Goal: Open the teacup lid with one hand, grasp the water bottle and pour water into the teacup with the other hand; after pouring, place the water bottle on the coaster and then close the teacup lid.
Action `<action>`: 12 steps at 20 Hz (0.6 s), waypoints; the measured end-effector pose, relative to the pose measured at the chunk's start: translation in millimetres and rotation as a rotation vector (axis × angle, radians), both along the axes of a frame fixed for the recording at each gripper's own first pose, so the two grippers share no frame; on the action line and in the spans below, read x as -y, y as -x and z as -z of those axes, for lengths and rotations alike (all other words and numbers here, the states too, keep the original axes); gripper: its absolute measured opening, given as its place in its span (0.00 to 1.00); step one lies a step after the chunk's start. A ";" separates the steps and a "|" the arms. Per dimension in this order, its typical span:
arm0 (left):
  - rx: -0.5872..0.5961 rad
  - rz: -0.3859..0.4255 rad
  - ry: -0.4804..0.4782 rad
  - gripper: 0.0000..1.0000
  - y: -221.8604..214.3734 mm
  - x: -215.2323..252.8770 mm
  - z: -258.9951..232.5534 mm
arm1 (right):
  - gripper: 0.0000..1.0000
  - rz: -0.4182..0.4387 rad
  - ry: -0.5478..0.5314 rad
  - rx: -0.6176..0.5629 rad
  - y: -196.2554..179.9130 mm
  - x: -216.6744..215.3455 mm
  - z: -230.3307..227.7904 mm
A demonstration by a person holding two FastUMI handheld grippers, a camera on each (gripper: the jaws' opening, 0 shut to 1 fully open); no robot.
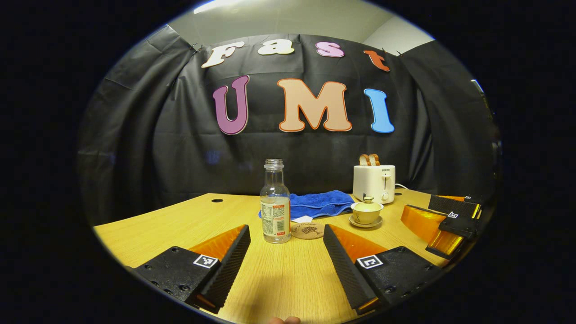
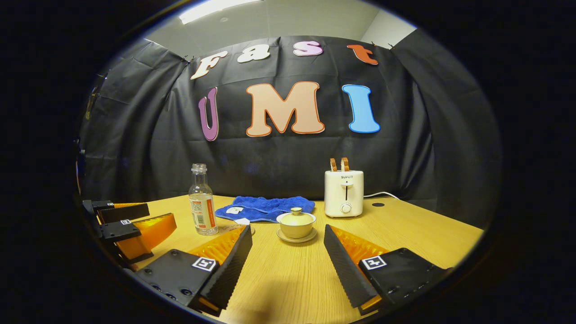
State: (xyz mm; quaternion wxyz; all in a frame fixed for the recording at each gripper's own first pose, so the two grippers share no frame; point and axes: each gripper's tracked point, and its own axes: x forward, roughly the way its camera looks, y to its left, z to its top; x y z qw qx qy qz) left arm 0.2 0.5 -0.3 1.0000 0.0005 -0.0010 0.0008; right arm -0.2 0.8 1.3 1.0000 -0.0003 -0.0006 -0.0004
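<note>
A clear, uncapped water bottle [image 1: 275,208] with a label stands upright on the wooden table [image 1: 171,227], just left of a round cork coaster [image 1: 308,230]. Right of them a lidded cream teacup [image 1: 366,211] rests on its saucer. My left gripper [image 1: 287,252] is open, low over the table, with the bottle ahead between its fingers. In the right gripper view the teacup [image 2: 296,223] sits straight ahead of my open right gripper [image 2: 288,254], and the bottle [image 2: 202,201] stands farther left. The coaster is mostly hidden behind the right gripper's left finger.
A blue towel [image 1: 320,203] lies behind the bottle and cup. A white toaster [image 1: 374,182] with two slices stands at the back right, its cord trailing off. The right gripper [image 1: 450,218] shows at the right edge of the left gripper view; the left gripper [image 2: 128,227] at the left of the other.
</note>
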 end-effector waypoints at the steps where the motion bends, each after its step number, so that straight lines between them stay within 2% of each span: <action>1: 0.000 0.000 0.000 0.96 0.2 0.0 0.5 | 0.98 0.000 0.000 -0.001 0.1 0.1 0.8; 7: 0.000 -0.001 0.001 0.96 0.1 0.2 0.5 | 1.00 0.000 0.000 0.000 0.1 0.0 0.6; 9: 0.000 -0.001 0.001 0.96 0.0 -0.1 0.3 | 0.98 -0.001 0.000 0.001 0.2 0.0 0.4; 12: 0.001 -0.001 0.000 0.96 0.3 0.0 0.1 | 1.00 0.001 -0.001 0.002 -10.3 1.1 0.0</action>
